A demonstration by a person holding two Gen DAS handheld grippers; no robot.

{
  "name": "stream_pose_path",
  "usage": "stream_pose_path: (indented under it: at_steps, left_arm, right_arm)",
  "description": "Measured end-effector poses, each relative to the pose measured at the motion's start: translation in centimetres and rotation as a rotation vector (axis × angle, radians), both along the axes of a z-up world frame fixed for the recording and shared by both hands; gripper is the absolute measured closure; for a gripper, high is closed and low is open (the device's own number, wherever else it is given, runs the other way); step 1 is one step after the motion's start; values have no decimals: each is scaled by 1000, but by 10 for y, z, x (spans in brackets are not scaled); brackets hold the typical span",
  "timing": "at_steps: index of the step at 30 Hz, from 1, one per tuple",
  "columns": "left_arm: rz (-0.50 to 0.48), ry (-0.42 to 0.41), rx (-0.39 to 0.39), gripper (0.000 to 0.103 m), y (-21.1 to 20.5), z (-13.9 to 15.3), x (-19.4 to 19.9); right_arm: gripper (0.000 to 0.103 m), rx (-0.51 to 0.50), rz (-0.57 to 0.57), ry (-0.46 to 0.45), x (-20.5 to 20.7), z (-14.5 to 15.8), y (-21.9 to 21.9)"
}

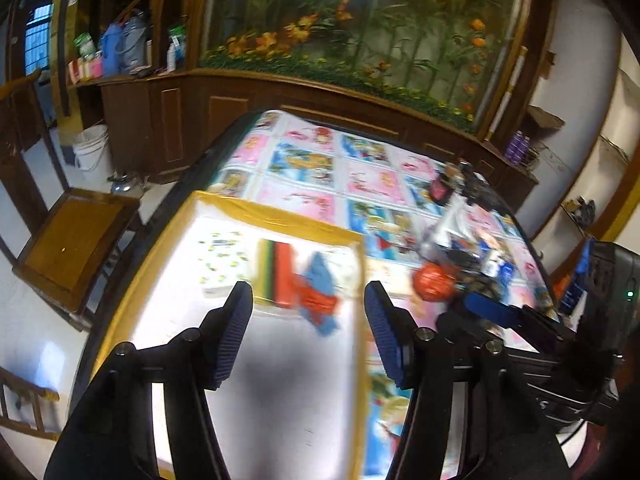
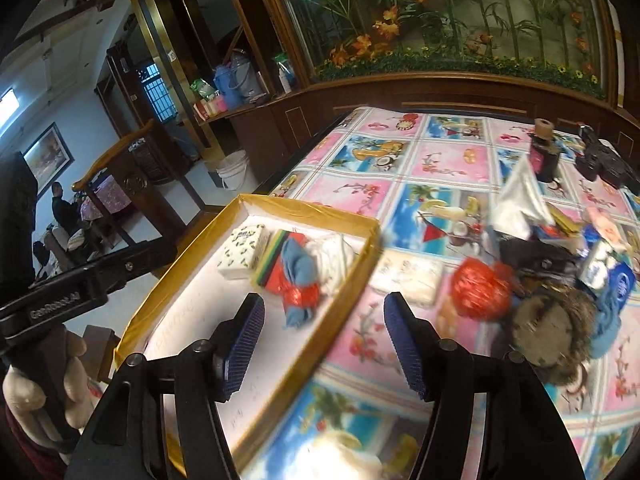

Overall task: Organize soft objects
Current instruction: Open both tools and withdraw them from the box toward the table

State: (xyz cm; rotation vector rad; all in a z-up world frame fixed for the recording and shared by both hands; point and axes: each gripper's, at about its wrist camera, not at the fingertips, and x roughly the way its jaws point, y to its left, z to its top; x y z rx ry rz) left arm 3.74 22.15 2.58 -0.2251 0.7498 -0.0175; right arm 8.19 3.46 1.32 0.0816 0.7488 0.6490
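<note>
Soft objects sit in two groups, taken from the gold-rimmed tray [image 2: 362, 268]. Inside the tray, at its far end: a white tissue pack with green specks [image 2: 243, 253], a striped red-green-yellow cloth [image 2: 276, 266], a blue cloth [image 2: 298, 264] with a red foil piece [image 2: 300, 295] on it, and something white and crumpled [image 2: 334, 258] against the far right wall. Just outside that wall lies a second pale tissue pack [image 2: 408, 276], then a red foil ball [image 2: 478, 288], then a jumbled pile [image 2: 560, 256] further right.

Hard to make out: the pile is smeared by motion blur; you can tell a fur-edged round thing [image 2: 554, 332], a blue packet and a white bag, little more. The left wrist view is blurred across the whole tray floor. The tray's near end is cut off behind both grippers.

Writing: the tissue pack in the tray carries a small dark logo, unreadable. Your other gripper's arm shows white lettering starting "Gen", the rest too soft to read. Faint scrawl on the tray floor, not legible.

Your left gripper [image 1: 308, 334] stands with jaws apart over the tray floor, nothing between them. Your right gripper [image 2: 324, 344] straddles the tray's right rim, jaws apart, gripping nothing. A gloved hand [image 2: 44, 392] shows at the lower left of the right wrist view.
</note>
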Motion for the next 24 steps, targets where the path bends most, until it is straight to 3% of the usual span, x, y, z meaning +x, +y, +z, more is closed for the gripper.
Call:
stream_pose_path:
  at_steps: [4, 6, 8, 11, 16, 19, 24]
  left_arm:
    - [-71, -27, 14, 46, -47, 9, -17]
    - [-88, -41, 4, 33, -67, 8, -26]
    - [-99, -42, -29, 29, -82, 3, -32]
    - [-143, 4, -79, 29, -105, -13, -31]
    - [-174, 101, -85, 29, -137, -42, -24]
    - [-172, 111, -86, 29, -146, -49, -27]
    - [-177, 161, -33, 29, -162, -67, -20]
  right_arm:
    - [30, -8, -42, -69, -28, 4, -51]
    - [22, -15, -83, -92, -41, 2, -78]
    - [21, -3, -130, -91, -51, -2, -112]
    - [21, -8, -203, -68, -63, -16, -158]
    - [21, -22, -310, -29, -66, -31, -215]
    - [20, 7, -332, -22, -58, -28, -228]
    - [21, 6, -308, -66, -25, -22, -206]
